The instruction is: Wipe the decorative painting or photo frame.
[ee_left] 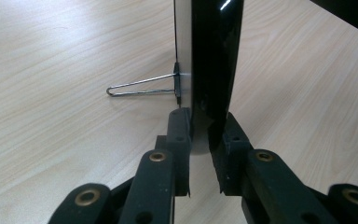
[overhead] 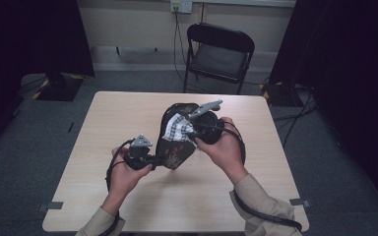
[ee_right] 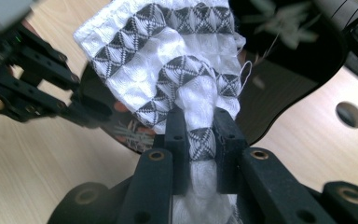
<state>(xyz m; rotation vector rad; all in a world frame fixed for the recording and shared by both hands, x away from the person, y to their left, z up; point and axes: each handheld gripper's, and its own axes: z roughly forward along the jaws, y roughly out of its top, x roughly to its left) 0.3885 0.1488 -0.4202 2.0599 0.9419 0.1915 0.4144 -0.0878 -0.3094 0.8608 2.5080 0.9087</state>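
The left tool pinches the near edge of a black lacquered tray, held tilted above the counter. The right tool pinches a patterned white cloth against the tray's face just ahead. To wipe well, I'd keep the left grip steady and use even strokes.

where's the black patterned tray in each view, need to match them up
High view: the black tray sits mid-table, tilted, held between both grippers.
Left gripper view: seen edge-on, a dark upright slab clamped at centre.
Right gripper view: glossy dark surface behind the checked cloth.
Shared landmark: the light wooden table.
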